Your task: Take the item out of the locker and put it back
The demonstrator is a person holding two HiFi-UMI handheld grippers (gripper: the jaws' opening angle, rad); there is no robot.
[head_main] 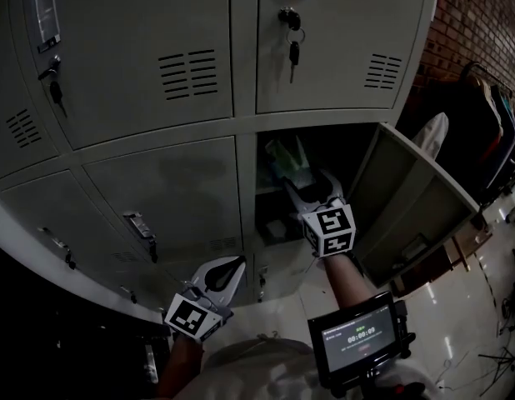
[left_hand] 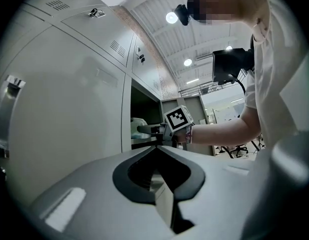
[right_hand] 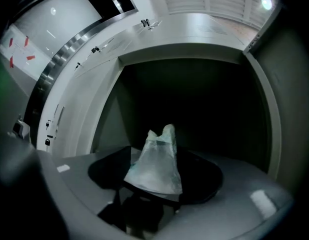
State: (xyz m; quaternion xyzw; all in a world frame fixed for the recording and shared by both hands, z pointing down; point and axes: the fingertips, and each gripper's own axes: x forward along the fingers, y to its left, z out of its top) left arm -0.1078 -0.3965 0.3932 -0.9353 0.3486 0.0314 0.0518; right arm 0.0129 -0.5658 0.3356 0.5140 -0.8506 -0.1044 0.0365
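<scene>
A pale, crumpled plastic bag (head_main: 284,162) stands upright inside the open lower locker (head_main: 357,144). My right gripper (head_main: 306,188) reaches level into that compartment. In the right gripper view the bag (right_hand: 157,166) rises between the spread jaws of the right gripper (right_hand: 158,153), and I see no pad pressing on it. The left gripper view shows the bag (left_hand: 136,126) just ahead of the right gripper (left_hand: 144,130). My left gripper (head_main: 233,267) hangs lower left, in front of a closed locker door, with its jaws (left_hand: 157,146) together and nothing in them.
The open locker door (head_main: 420,202) swings out to the right of my right arm. Keys (head_main: 292,40) hang in the locks of the closed upper lockers. A small screen device (head_main: 362,340) sits near my body. Clothes on a rack (head_main: 491,123) stand by the brick wall.
</scene>
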